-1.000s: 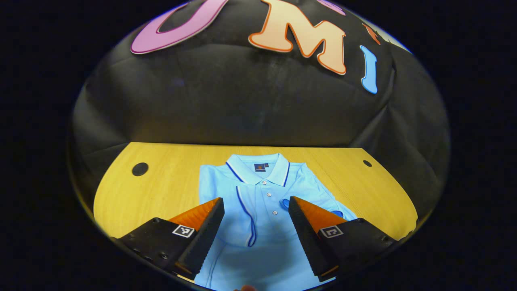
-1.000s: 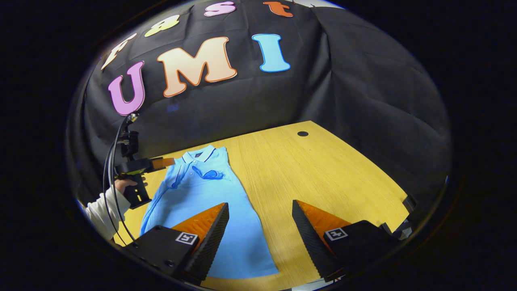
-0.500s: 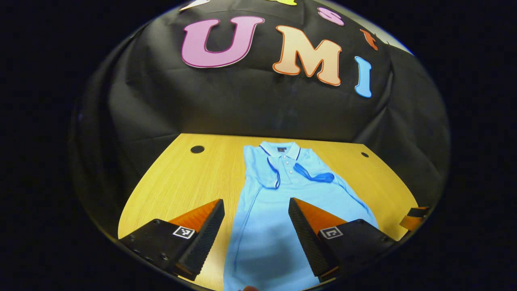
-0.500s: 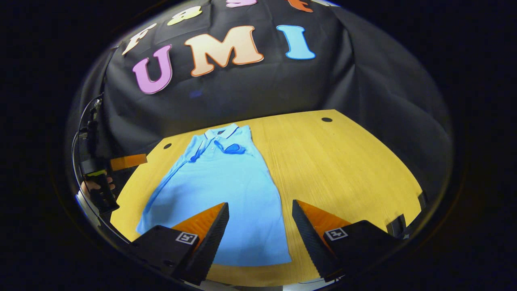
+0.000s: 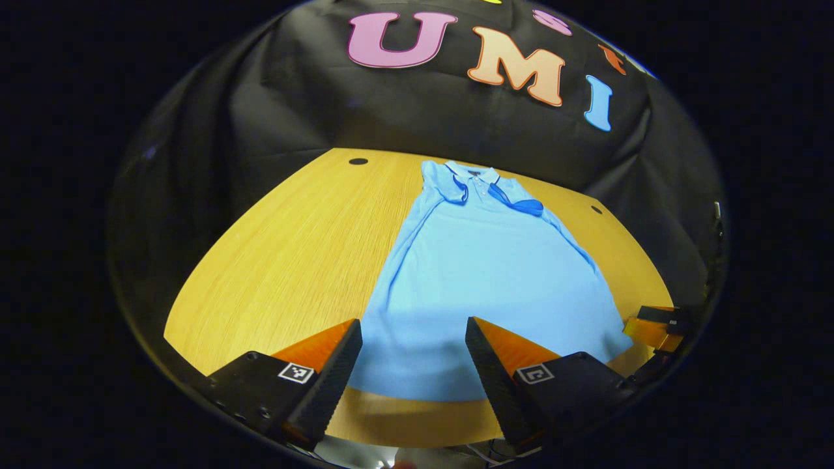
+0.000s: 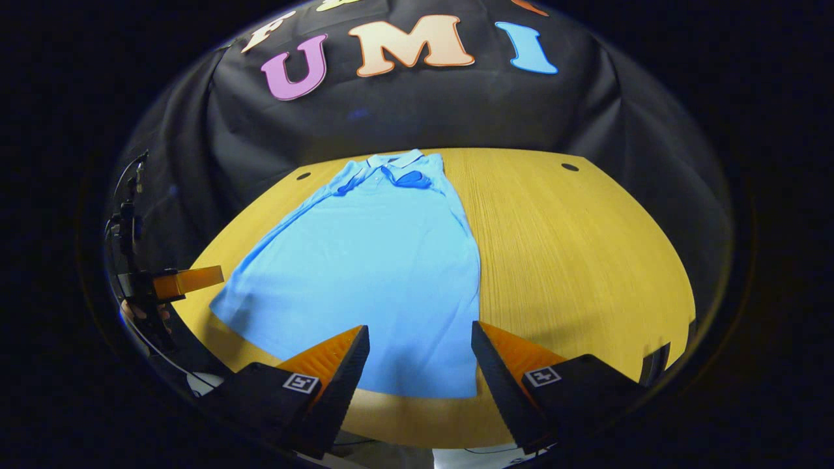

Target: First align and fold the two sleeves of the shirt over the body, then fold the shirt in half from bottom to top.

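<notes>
A light blue polo shirt lies flat on the wooden table, collar toward the far wall. Both sleeves are folded in over the chest. In the left gripper view my left gripper hangs open above the shirt's bottom hem near its left corner, holding nothing. My right gripper is open over the hem by the right corner, also holding nothing. The left gripper appears again at the left edge of the right gripper view, and the right gripper's fingers show at the right edge of the left gripper view.
The table has bare wood on both sides of the shirt and small round holes near its far corners. Black cloth closes the booth behind the table. The near table edge runs just under both grippers.
Both grippers have pulled back from the collar end toward the near edge, so the whole shirt and its bottom hem have come into view. They stay open.
</notes>
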